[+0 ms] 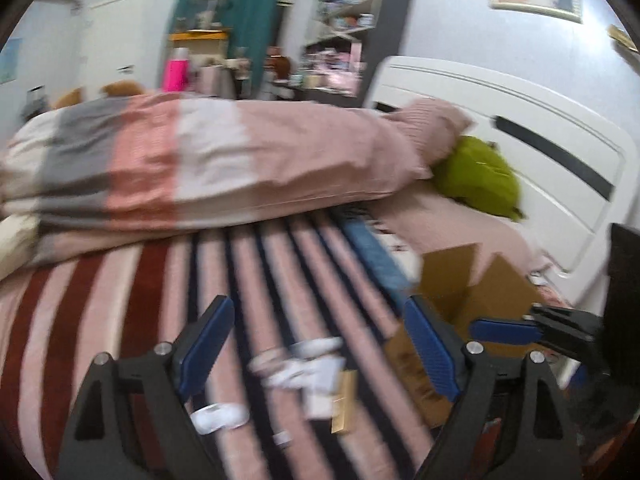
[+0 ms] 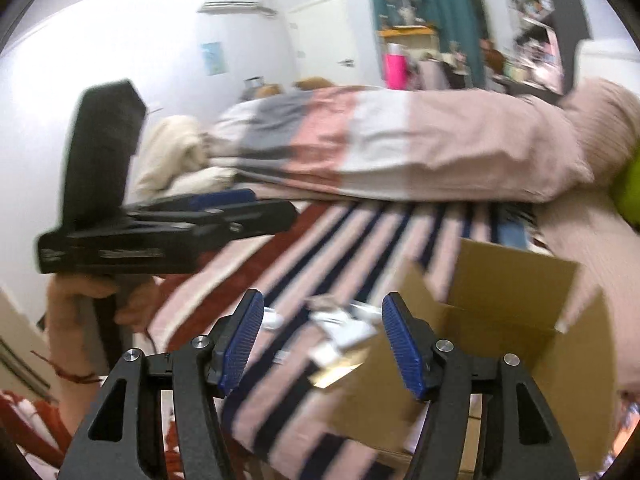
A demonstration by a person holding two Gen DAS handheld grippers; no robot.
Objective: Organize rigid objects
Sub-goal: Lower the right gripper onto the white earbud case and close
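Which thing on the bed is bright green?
The green cushion by the white headboard. The folded duvet is pink, white and grey; the cardboard box is brown.

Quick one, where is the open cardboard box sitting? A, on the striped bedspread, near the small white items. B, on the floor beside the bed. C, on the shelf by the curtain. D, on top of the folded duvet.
A: the cardboard box rests flaps-open on the striped bedspread, just right of the scattered small white items.
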